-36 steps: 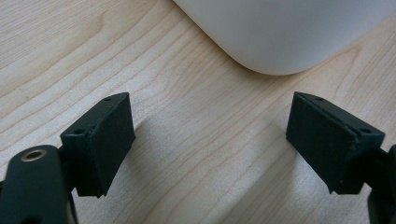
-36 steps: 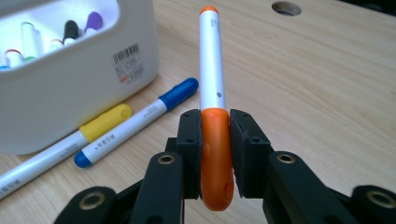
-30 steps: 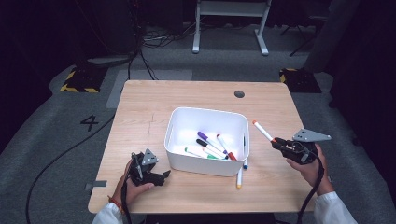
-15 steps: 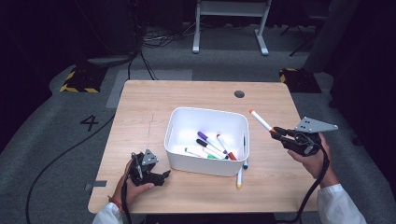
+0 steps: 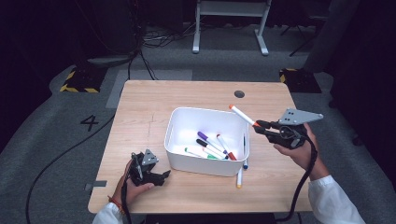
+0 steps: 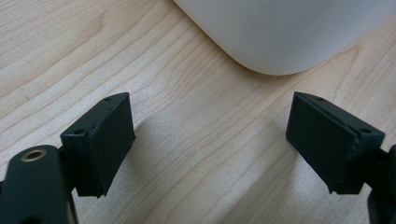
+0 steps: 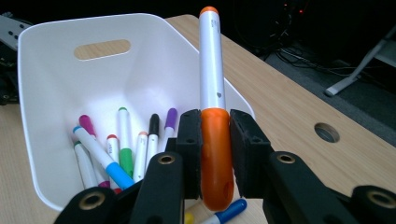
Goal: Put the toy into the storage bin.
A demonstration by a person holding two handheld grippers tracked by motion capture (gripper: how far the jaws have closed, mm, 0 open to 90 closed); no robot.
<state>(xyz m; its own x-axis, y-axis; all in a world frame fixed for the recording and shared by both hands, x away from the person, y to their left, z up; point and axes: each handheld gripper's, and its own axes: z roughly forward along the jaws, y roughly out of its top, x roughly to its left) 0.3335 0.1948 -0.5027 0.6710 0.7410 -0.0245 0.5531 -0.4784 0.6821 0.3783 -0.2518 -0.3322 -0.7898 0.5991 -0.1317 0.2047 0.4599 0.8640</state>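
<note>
My right gripper [image 5: 259, 126] [image 7: 215, 130] is shut on the orange cap of a white marker [image 5: 243, 114] [image 7: 211, 74], held in the air over the right rim of the white bin [image 5: 175, 154] [image 7: 51, 32]; the marker's far tip points toward the bin's back right corner. Several capped markers [image 5: 212, 147] [image 7: 123, 144] lie inside the bin. My left gripper [image 5: 161, 176] [image 6: 210, 149] rests low on the table just left of the bin's front corner, open, with bare wood between its pads [image 6: 109, 140].
Two more markers [image 5: 240, 177] [image 7: 229, 212] lie on the wooden table [image 5: 140, 112] by the bin's front right corner. A round hole [image 5: 239, 94] [image 7: 327, 132] sits near the table's far edge. Cables and a white frame stand on the dark floor behind.
My right gripper rose with the marker and moved left toward the bin, so the marker tip now hangs over the bin's rim. The left gripper stayed put.
</note>
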